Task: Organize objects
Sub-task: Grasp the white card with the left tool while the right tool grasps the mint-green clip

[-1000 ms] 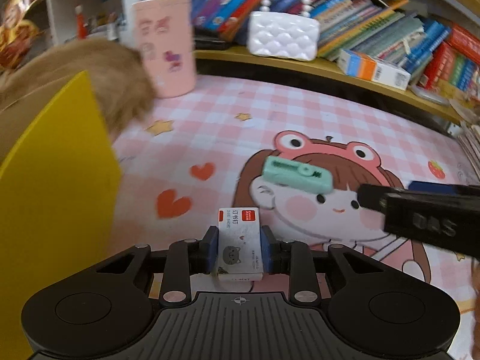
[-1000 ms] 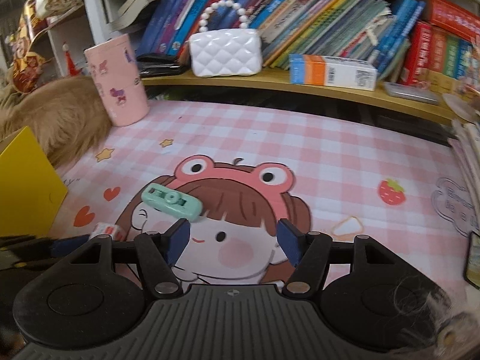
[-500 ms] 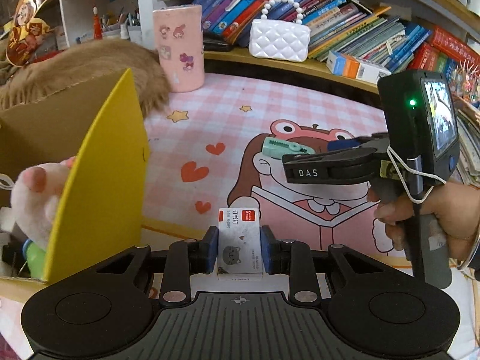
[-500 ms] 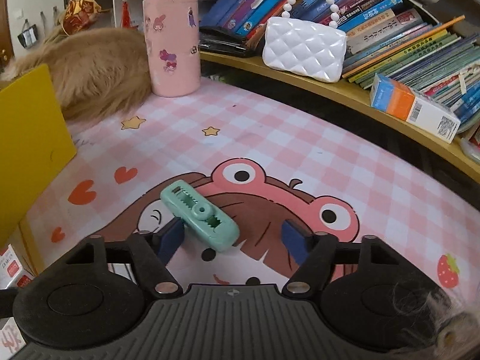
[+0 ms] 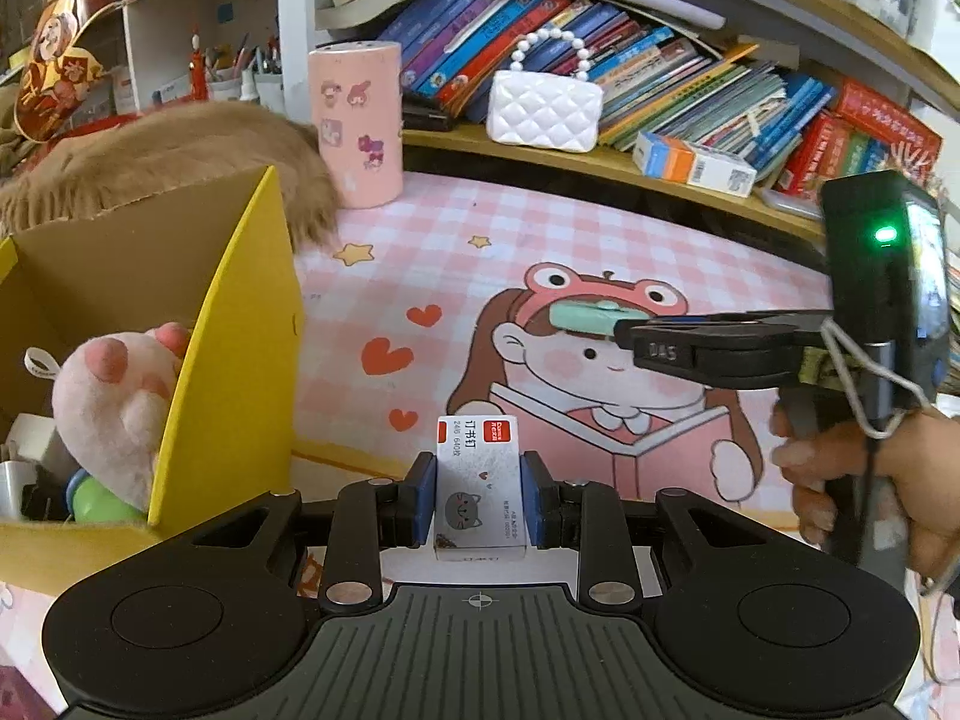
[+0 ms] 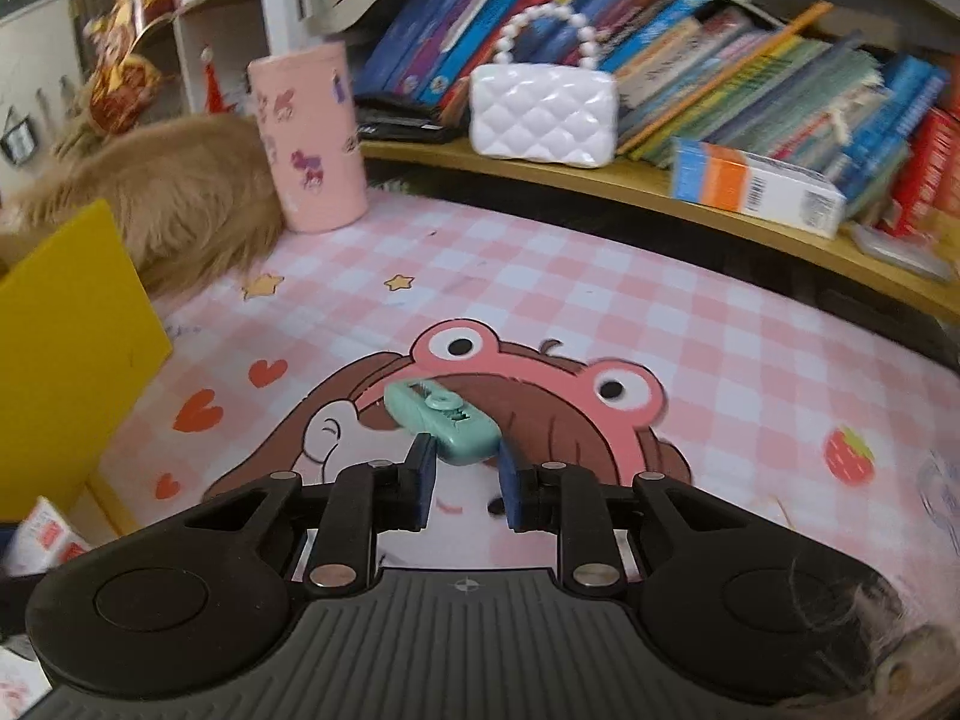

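Your left gripper (image 5: 478,495) clamps the staple box (image 5: 480,480) above the pink checked mat (image 5: 540,240); your right gripper (image 6: 462,477), just closed, pinches the green clip (image 6: 444,420). Yellow box (image 5: 228,372) left; bookshelf (image 5: 660,168) beyond.

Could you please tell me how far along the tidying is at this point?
Done: the yellow box already holds a plush toy and other small items. In hand: the left gripper is shut on the staple box, and the right gripper has just been closing and now pinches the green clip on the mat. Left: both items are not yet in the box.
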{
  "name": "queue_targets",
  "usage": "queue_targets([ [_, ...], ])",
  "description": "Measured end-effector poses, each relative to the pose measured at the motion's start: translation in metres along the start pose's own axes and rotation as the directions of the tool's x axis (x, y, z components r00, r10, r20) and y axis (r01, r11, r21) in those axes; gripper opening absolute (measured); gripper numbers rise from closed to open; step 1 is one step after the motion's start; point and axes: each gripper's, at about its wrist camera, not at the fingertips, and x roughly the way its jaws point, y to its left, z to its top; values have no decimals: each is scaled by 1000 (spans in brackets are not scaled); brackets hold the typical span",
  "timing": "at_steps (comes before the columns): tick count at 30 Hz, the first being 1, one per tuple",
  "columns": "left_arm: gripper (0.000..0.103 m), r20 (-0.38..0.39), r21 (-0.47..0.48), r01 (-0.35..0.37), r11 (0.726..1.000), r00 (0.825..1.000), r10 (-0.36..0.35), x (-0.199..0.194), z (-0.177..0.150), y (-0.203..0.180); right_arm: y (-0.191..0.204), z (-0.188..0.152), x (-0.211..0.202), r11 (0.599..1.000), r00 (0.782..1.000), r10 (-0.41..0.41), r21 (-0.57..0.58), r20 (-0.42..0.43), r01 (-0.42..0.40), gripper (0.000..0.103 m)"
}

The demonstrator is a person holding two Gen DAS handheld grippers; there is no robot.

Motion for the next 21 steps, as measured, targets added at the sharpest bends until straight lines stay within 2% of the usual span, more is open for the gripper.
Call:
queue_targets([
  [1,28,2,0,6,1000,1000,-6,-2,-2,0,0,-3,-8,1000,1000,-5,17,1,5,19],
  [2,28,4,-1,12,1000,1000,-12,-4,-4,0,0,-5,-14,1000,1000,-10,26,1,10,2],
  [6,27,11,-6,34,999,999,-33,-15,-13,1,1,-19,-37,998,1000,-19,67,-18,21,1],
  [13,28,28,6,63,998,998,-63,-36,-29,6,14,-45,-64,997,997,-67,28,-30,67,1],
  [14,28,28,6,64,998,998,-65,-39,-31,6,15,-46,-64,997,997,-70,21,-30,70,6],
  [16,28,29,4,64,998,998,-64,-45,-34,8,15,-44,-60,996,996,-86,13,-34,87,30],
  [17,28,30,0,61,998,998,-61,-48,-36,9,15,-43,-56,995,994,-101,10,-30,101,53],
  [18,28,30,-4,58,998,998,-58,-50,-37,10,16,-42,-53,994,994,-110,11,-22,110,66],
  [20,28,28,-11,50,999,998,-50,-55,-40,11,18,-38,-44,993,993,-115,4,-7,115,68],
  [21,28,26,-14,45,999,999,-45,-57,-41,13,19,-36,-37,994,994,-111,-1,-10,111,72],
])
